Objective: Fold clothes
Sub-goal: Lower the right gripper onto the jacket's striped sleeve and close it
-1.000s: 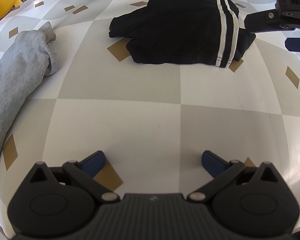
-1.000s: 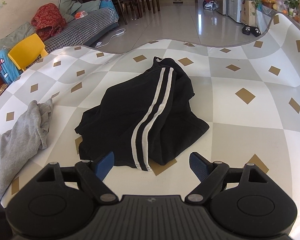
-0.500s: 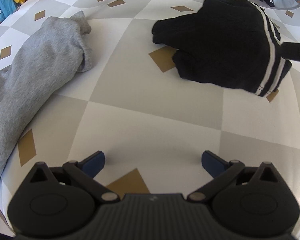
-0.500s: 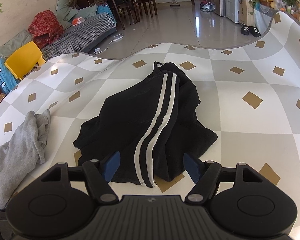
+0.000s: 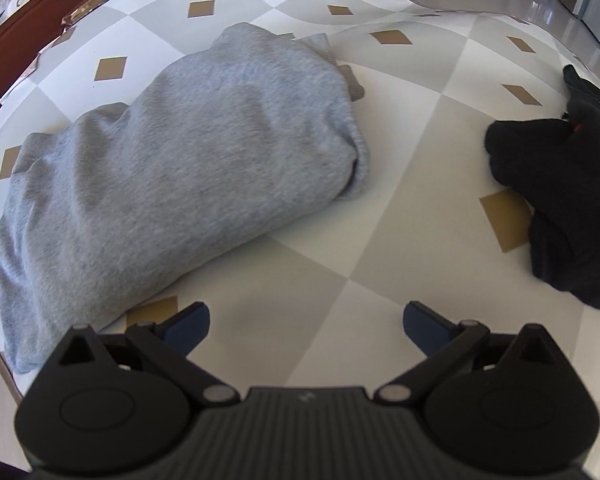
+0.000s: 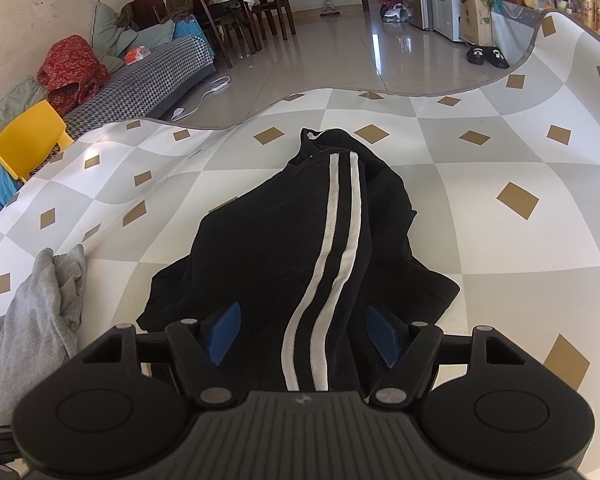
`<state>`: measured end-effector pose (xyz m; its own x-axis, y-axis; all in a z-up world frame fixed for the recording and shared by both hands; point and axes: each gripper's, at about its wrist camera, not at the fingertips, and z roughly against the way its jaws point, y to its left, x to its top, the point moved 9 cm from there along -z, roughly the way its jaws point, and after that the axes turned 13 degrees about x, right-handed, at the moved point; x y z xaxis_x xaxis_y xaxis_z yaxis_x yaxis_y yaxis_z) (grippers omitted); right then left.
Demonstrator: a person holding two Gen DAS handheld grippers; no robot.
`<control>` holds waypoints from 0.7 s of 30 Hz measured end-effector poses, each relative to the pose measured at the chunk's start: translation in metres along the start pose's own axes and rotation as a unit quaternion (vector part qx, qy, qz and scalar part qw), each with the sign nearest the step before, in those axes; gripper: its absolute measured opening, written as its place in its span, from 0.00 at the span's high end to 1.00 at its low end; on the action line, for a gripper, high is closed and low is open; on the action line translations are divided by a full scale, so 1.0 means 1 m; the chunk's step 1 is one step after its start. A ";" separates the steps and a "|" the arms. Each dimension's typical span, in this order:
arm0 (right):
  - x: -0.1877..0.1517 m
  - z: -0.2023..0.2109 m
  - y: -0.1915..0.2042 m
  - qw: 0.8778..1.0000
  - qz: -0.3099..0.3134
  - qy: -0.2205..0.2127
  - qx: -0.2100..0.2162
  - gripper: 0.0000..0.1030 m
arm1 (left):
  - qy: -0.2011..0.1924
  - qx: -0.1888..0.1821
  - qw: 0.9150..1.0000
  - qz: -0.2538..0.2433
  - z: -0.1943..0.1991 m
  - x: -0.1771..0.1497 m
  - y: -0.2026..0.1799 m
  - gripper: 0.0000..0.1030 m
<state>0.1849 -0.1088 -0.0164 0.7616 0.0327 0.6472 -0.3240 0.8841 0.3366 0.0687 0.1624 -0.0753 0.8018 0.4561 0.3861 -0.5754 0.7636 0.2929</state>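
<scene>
Left claw has swung off the black striped trackpants toward the grey sweatshirt at 10 o'clock, released and empty. Right claw has just narrowed a bit, straddling the pants' hem on the worktop without pinching yet, probably lining up a fold.
</scene>
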 end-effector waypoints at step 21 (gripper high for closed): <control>-0.036 -0.042 -0.005 0.997 0.003 0.074 -0.006 0.34 | 0.033 0.020 0.988 0.148 -0.053 0.048 0.051 0.00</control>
<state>0.1824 -0.0950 -0.0701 0.8347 0.1064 0.5403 -0.3234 0.8888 0.3247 0.0868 0.2471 -0.0881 0.6046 0.6870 0.4031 -0.7918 0.5733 0.2105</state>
